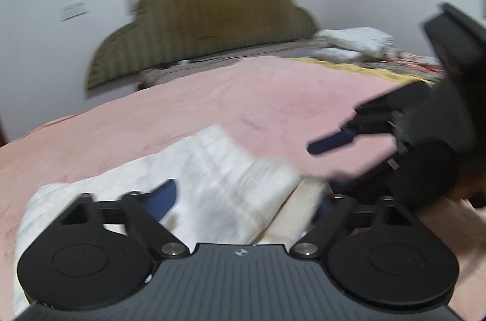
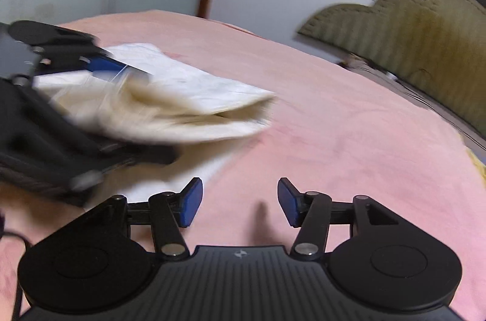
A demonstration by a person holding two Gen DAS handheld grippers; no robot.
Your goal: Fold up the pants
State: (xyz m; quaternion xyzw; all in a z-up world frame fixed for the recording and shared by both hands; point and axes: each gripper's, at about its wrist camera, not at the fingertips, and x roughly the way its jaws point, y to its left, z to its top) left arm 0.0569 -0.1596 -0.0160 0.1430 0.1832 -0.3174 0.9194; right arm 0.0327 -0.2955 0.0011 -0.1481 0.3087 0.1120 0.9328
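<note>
Left gripper [image 1: 243, 199] stands wide, the folded cream pants [image 1: 218, 169] lying loose between its fingers on the pink blanket [image 1: 273, 96]; our right gripper [image 2: 240, 201] gapes empty beside them. We should back off low without snagging cloth. Blur hides the fold's edges and our left gripper's far pad.

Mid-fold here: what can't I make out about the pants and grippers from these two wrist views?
- Left wrist view: pants blurred; near end hidden behind the left gripper, its right finger buried in cloth.
- Right wrist view: pants' left part covered by the left gripper's body; layer count unclear.
- Right gripper: open, nothing between the pads.
</note>
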